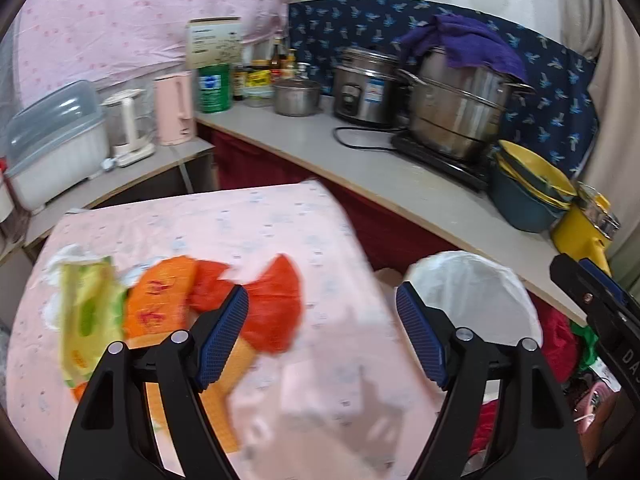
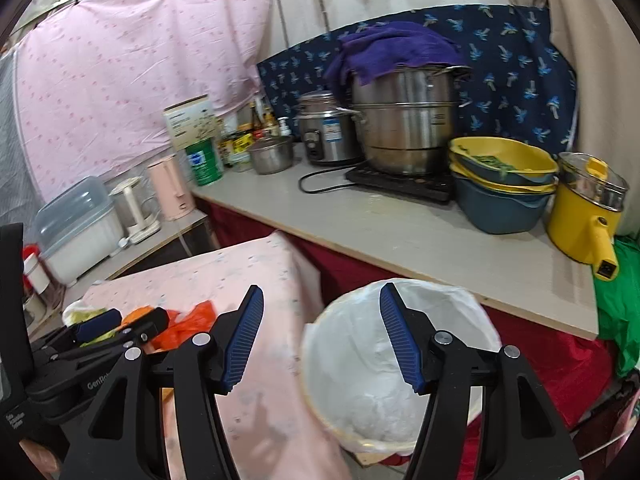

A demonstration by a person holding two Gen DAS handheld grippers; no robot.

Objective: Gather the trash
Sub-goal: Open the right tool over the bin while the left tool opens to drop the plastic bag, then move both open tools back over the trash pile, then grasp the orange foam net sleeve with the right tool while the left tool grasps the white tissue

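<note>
Pink cloth [image 1: 248,224] covers the small table in front of me, and behind it a grey counter [image 1: 360,168] runs along the far wall, crowded with cookware. A big steel pot [image 1: 456,108] sits on a black hotplate [image 1: 444,160] with a purple towel [image 1: 468,40] draped over it, a rice cooker [image 1: 364,88] stands just to its left, and stacked yellow and blue bowls [image 2: 504,184] with a yellow pot [image 2: 584,216] are at the right end. At the far left are a pink kettle [image 1: 176,108] and a white box with a clear lid [image 1: 56,140].

The trash lies on the near left part of the table: a red plastic bag [image 1: 276,304], an orange wrapper [image 1: 160,296] touching it, and a yellow-green wrapper [image 1: 88,308] at the left. It all looks blurred.

My left tongs [image 1: 322,340] are spread wide and hold nothing; the left pad sits over the red bag, though I cannot tell whether it touches. My right tongs [image 2: 322,340] are also wide and empty, above the white-lined bin [image 2: 352,360] that stands just right of the table.
</note>
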